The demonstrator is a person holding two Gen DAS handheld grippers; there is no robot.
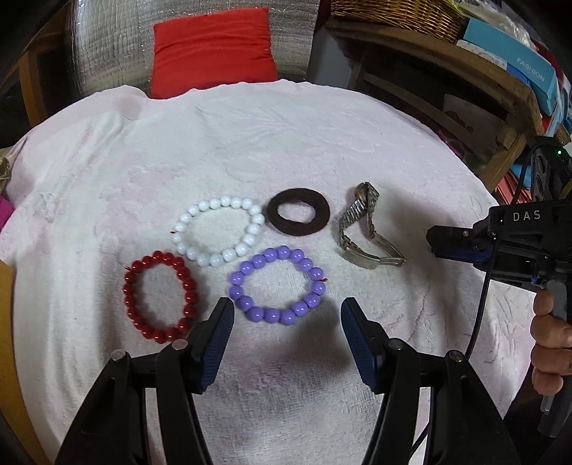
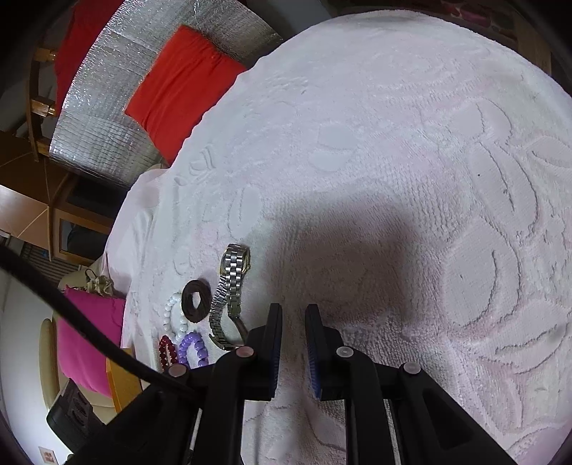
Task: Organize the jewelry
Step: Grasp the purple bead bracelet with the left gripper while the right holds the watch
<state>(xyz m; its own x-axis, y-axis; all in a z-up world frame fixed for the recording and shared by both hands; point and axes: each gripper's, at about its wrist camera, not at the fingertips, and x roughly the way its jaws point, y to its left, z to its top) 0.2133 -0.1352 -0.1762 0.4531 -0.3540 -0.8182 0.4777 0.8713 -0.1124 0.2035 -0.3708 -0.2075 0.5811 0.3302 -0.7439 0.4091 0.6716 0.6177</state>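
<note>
On towel (image 1: 250, 143): 3 bead bracelets, brown hair tie (image 1: 298, 217), watch (image 1: 361, 229).

Setting: a lived-in home room, used as storage. Evidence: table draped with a pale pink embossed towel (image 1: 286, 136); red cushion (image 1: 212, 50) against silver quilted foil; wooden shelf (image 1: 447, 60) holding a wicker basket (image 1: 397, 14) and blue boxes (image 1: 514, 60); magenta cushion (image 2: 89, 339) on a seat at the side.
</note>
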